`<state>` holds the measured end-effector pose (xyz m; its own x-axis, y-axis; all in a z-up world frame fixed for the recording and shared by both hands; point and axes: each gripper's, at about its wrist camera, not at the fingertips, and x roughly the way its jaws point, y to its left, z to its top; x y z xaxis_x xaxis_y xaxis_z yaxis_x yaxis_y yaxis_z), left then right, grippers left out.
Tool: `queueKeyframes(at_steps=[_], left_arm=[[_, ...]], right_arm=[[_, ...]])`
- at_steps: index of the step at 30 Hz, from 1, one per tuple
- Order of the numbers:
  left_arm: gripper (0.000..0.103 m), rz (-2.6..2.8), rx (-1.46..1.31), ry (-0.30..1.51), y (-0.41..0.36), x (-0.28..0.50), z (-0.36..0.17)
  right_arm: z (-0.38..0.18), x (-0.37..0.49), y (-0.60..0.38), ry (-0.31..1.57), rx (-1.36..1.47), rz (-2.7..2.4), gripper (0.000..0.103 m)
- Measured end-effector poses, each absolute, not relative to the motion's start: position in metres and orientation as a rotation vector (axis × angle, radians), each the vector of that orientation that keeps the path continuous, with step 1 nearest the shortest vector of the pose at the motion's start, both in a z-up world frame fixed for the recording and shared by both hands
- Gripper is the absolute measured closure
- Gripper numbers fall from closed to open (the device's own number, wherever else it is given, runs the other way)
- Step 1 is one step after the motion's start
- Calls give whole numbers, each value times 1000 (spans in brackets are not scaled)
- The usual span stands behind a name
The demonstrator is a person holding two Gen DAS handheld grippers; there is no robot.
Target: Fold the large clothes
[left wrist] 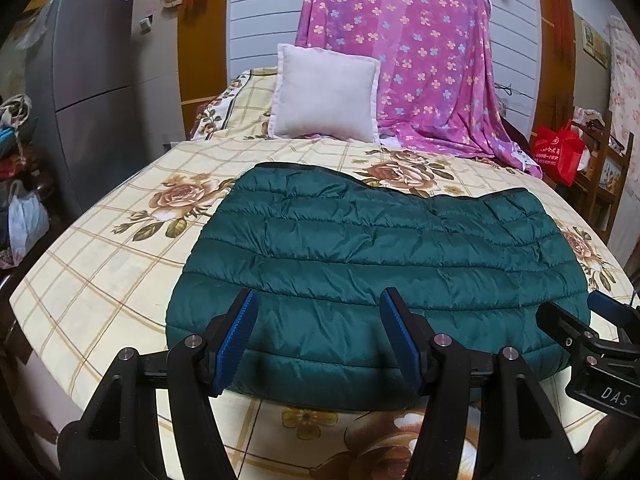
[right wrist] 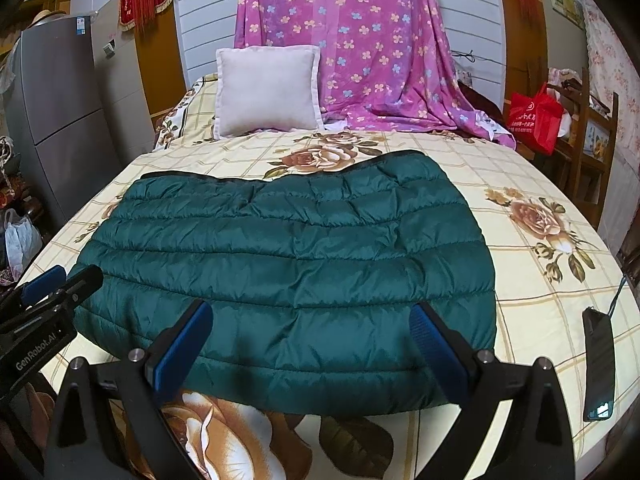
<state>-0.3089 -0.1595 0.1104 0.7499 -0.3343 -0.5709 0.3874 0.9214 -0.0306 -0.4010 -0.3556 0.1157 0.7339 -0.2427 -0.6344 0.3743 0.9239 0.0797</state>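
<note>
1. Garment position: the dark green quilted puffer garment [left wrist: 360, 264] lies flat on the cream floral-print bed sheet [left wrist: 100, 280], already doubled into a compact, rounded bundle. Its near edge sits just ahead of both tools; its far edge shows a thin dark trim.
2. Left gripper [left wrist: 318, 336]: released, jaws standing wide, blue ribbed pads [left wrist: 236, 344] hanging over the near left part of the garment. Nothing is clamped between them.
3. Right gripper [right wrist: 312, 344]: likewise released, jaws wide apart, held over the near right part of the garment. No fabric is pinched.
4. Task status (judgement): the fold appears largely done; a further halving or a final tidy may remain.
5. Risk, slippage: the shell looks smooth and slick. A shallow pinch on the top layer alone would probably lift one layer and let the others slide apart, undoing the fold.
6. Risk, spring-back: the padded filling looks lofty. A fold left unpressed may creep open.
7. Risk, sheet pickup: pads driven too low at the hem could catch the bed sheet together with the garment and drag it.
8. Risk, collision: the two tools stand near each other; an inward sweep could knock them together.
9. Risk, bystander item: a black smartphone [right wrist: 598, 364] lies on the sheet to the right of the garment; a wide sideways swing could strike it.
</note>
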Motion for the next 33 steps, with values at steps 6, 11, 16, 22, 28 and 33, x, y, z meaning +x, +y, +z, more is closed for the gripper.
queueKeyframes(at_steps=[6,11,16,22,28,33], left_arm=[[59,-334,148,582,-162,-312,110],[59,-341,145,586,-162,-313,109],[59,-350,132,599,-160,-313,108],[59,-353,132,598,-160,-313,108],[59,-362,129,606,-162,-315,107],[59,-367,126,611,-162,-315,107]], right_arm=[[115,-401,-356,665,213,-341,3],[114,-402,-353,665,213,-341,3],[114,-402,-353,662,214,-342,3],[114,-402,-352,663,214,-341,3],[113,-402,-352,664,215,-340,3],[112,-403,-352,668,223,-340,3]])
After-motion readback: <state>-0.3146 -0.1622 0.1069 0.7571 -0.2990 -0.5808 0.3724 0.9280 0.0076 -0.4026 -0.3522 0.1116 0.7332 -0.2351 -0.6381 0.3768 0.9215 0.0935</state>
